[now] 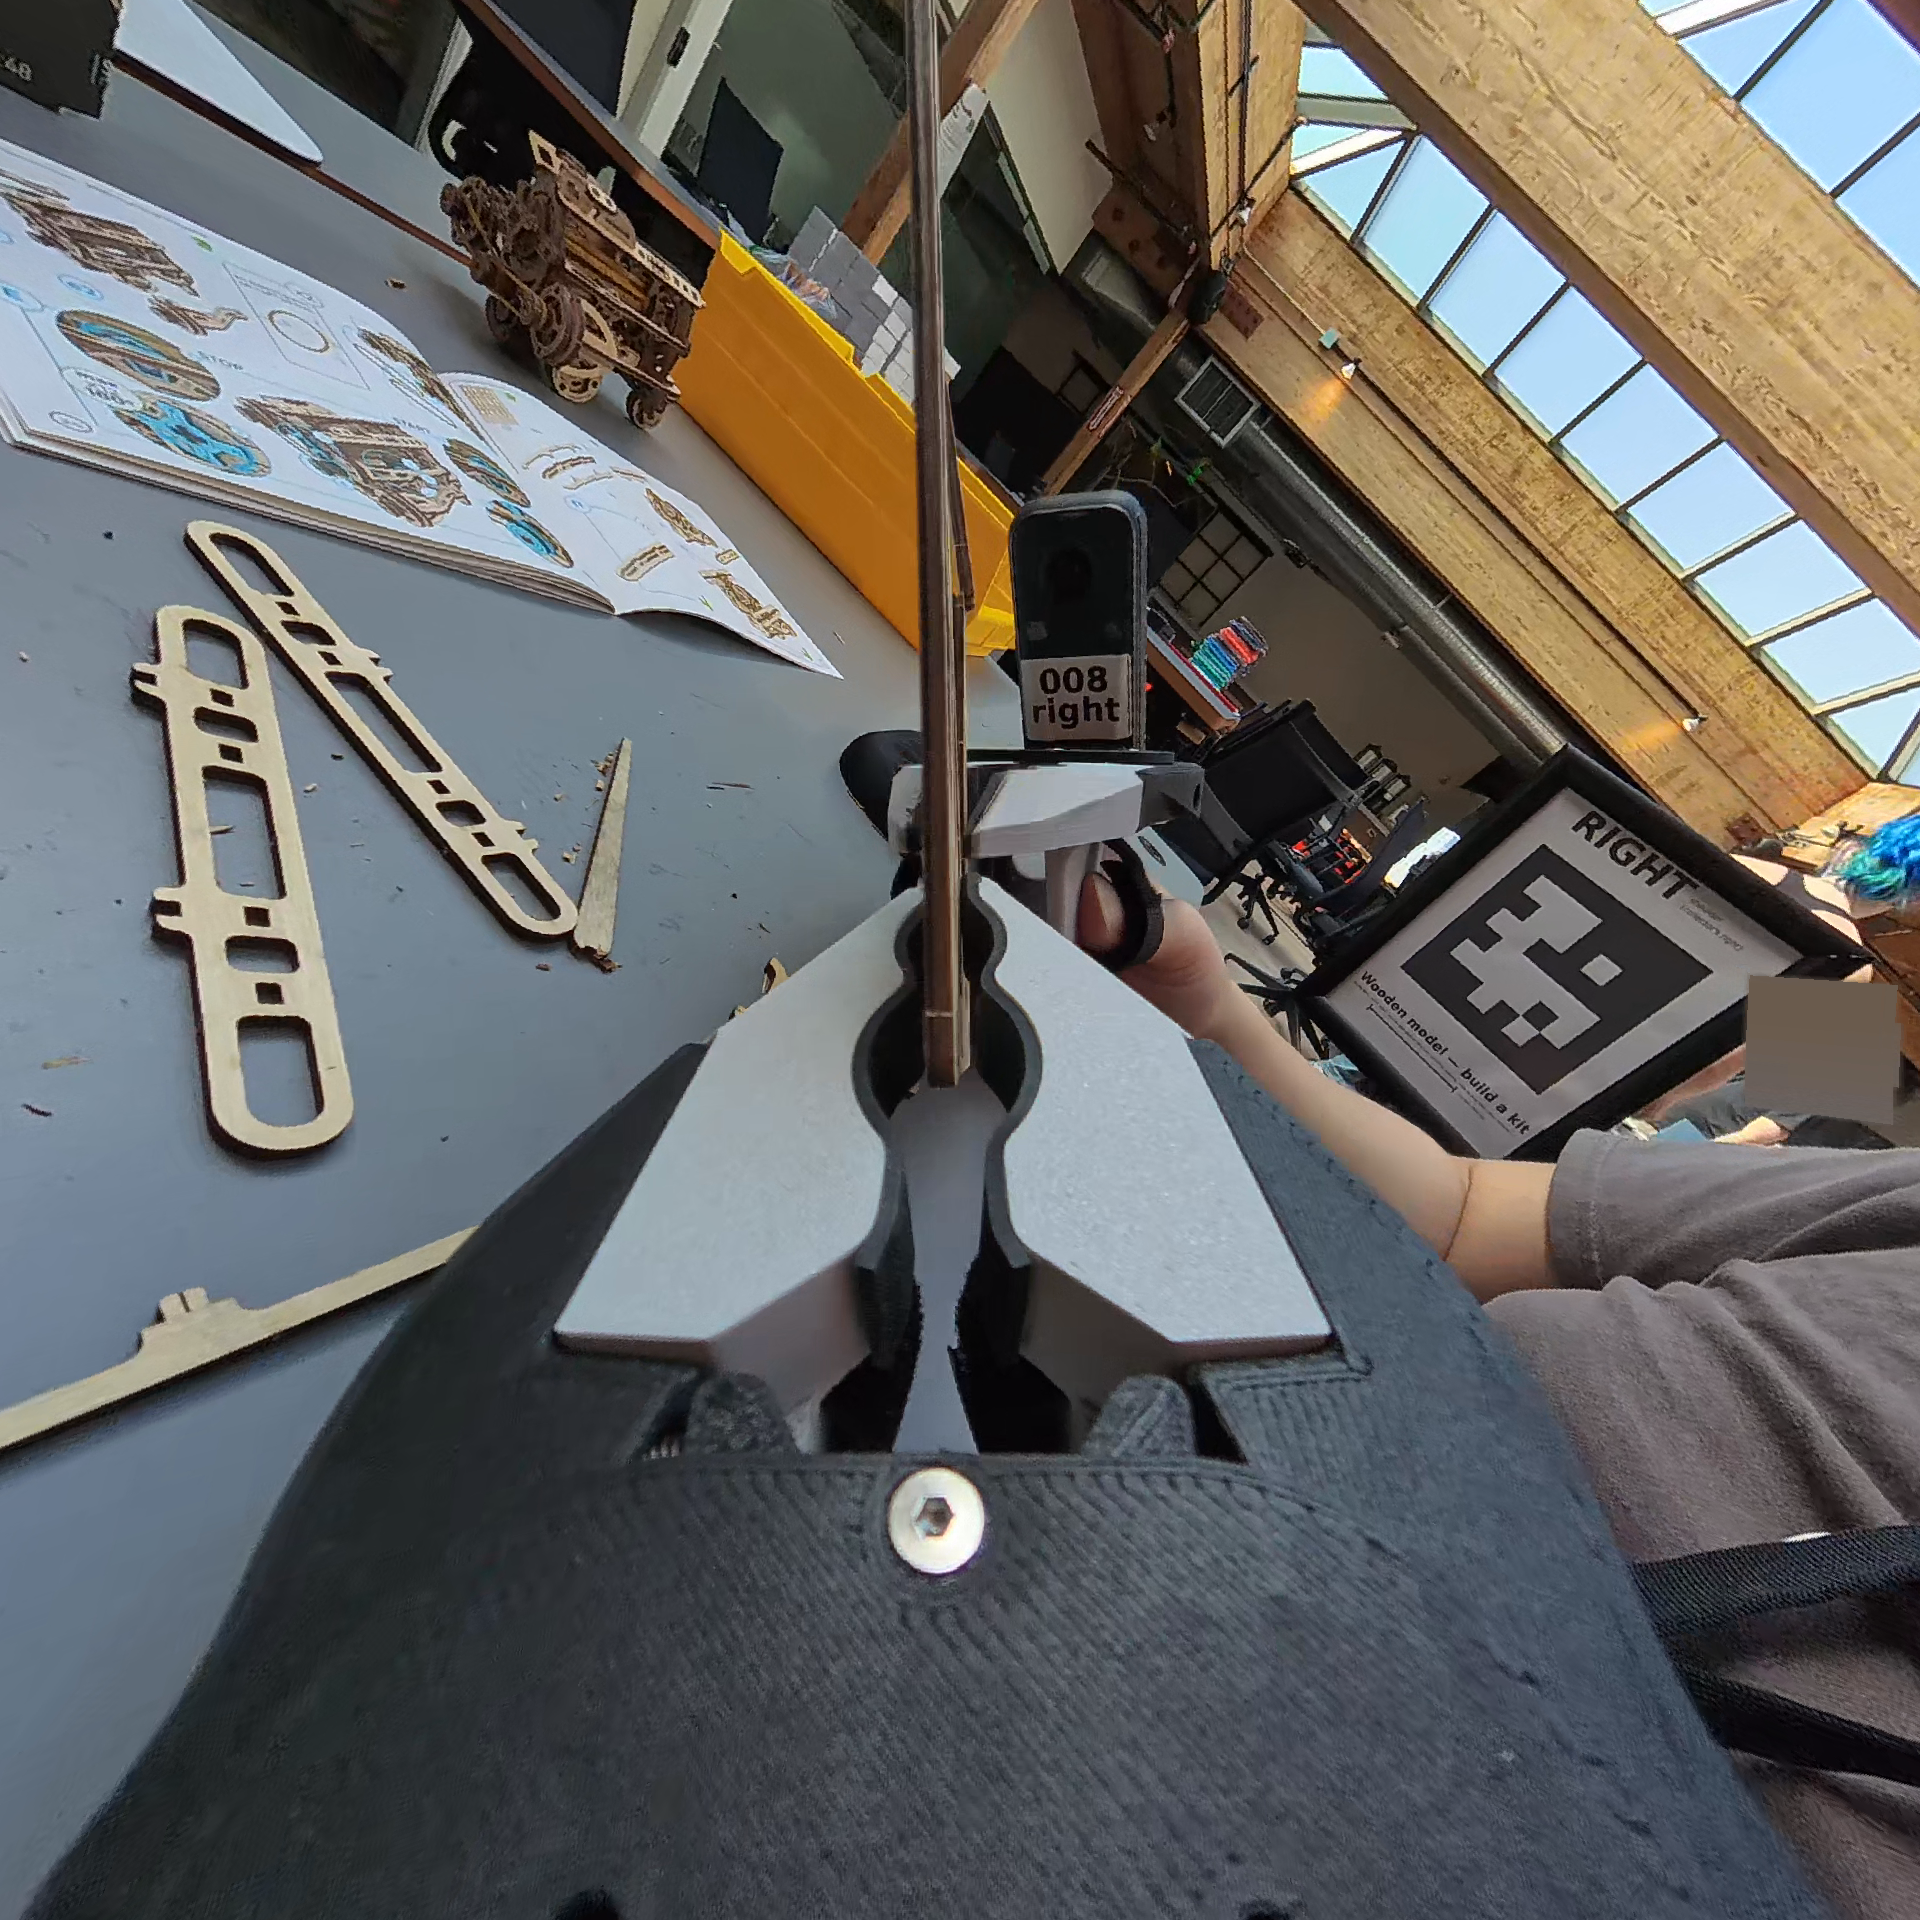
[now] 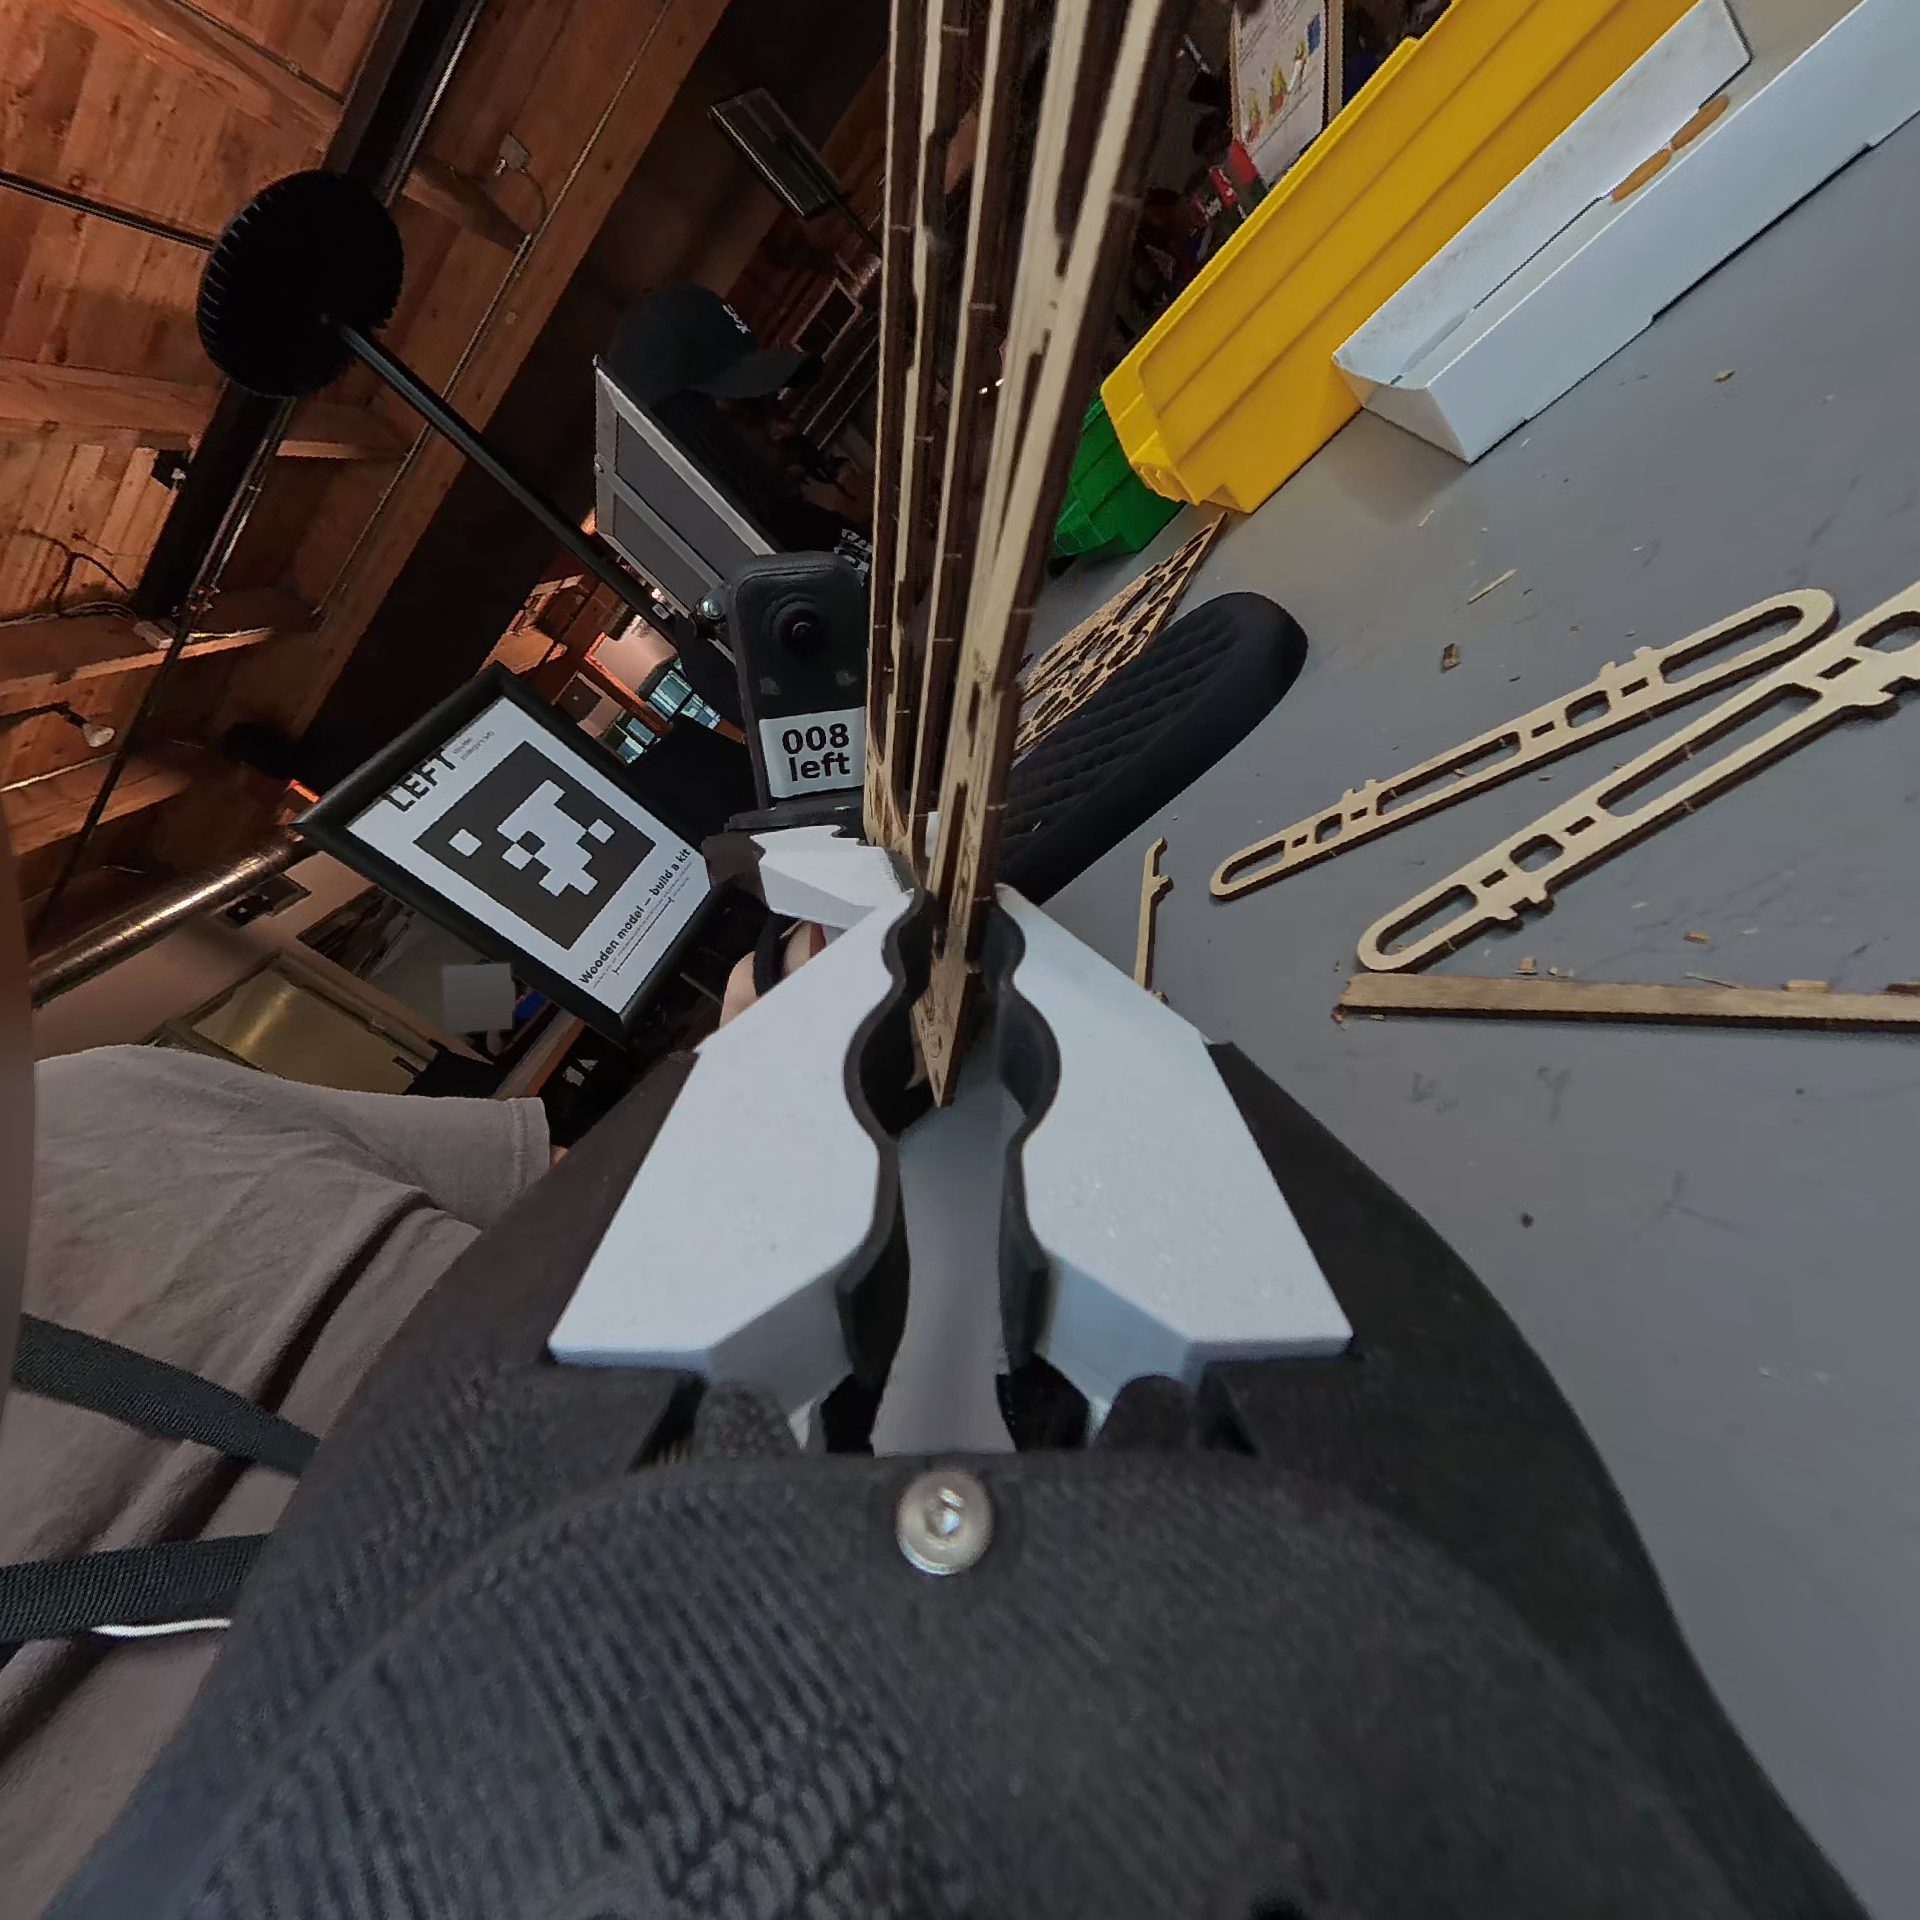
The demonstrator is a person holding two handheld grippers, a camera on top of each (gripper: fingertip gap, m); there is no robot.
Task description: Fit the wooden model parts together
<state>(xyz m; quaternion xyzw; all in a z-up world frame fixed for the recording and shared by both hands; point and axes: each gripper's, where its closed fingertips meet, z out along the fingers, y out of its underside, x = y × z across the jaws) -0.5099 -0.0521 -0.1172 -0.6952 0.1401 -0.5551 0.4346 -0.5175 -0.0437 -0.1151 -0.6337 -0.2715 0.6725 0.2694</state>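
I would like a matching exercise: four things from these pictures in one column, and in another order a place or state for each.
Things:
1. wooden sheet
2. finished wooden model
3. instruction booklet
4. two slotted wooden strips

Places or states:
A. lying open on the grey table
B. lying loose and flat on the table
C. gripped on edge by the left tongs and the right tongs
D. standing beside the yellow bin

Pairs: 1-C, 2-D, 3-A, 4-B

Bright daylight from the skylights [image 1: 1621, 312]; both views sharp, strongly fisheye-bent at edges, wooden ceiling [image 2: 156, 260] dimmer
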